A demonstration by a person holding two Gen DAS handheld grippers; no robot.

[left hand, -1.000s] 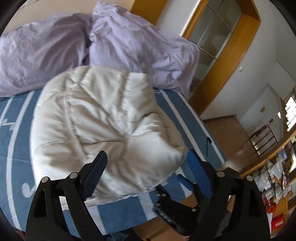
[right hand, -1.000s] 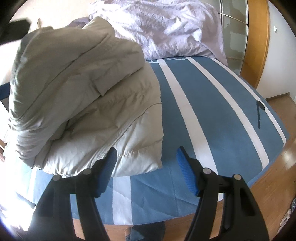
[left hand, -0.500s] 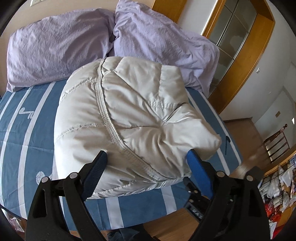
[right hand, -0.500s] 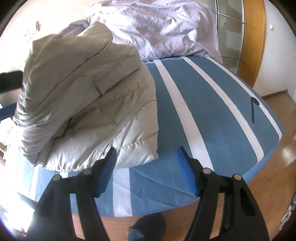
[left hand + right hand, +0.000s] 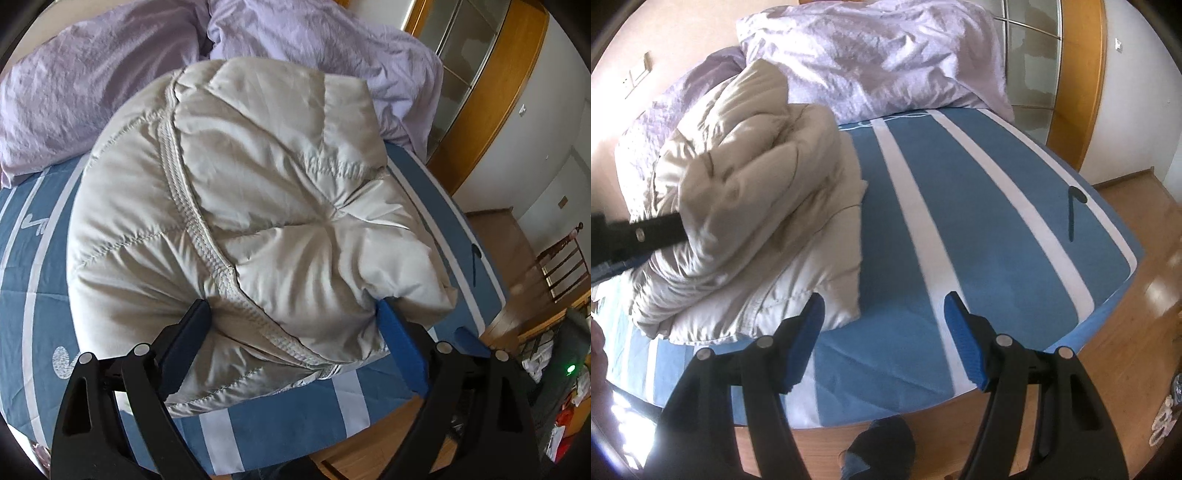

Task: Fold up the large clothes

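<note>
A cream puffy down jacket (image 5: 258, 206) lies folded in a thick bundle on the blue striped bed (image 5: 29, 280). My left gripper (image 5: 291, 321) is open, its blue fingers wide apart with the near edge of the jacket bulging between them. In the right wrist view the jacket (image 5: 750, 221) sits at the left, with the left gripper's black arm (image 5: 635, 236) pressed into its side. My right gripper (image 5: 882, 314) is open and empty, above the bed's front edge just right of the jacket's lower corner.
Two lilac pillows (image 5: 92, 85) (image 5: 879, 55) lie at the head of the bed. A wooden-framed glass door (image 5: 1075, 74) stands at the right. Wooden floor (image 5: 1137, 295) lies beyond the bed edge. A shoe (image 5: 879, 446) shows below.
The left gripper has moved closer to the jacket, whose edge now fills the gap between its fingers. The right gripper has drawn back and right from the jacket.
</note>
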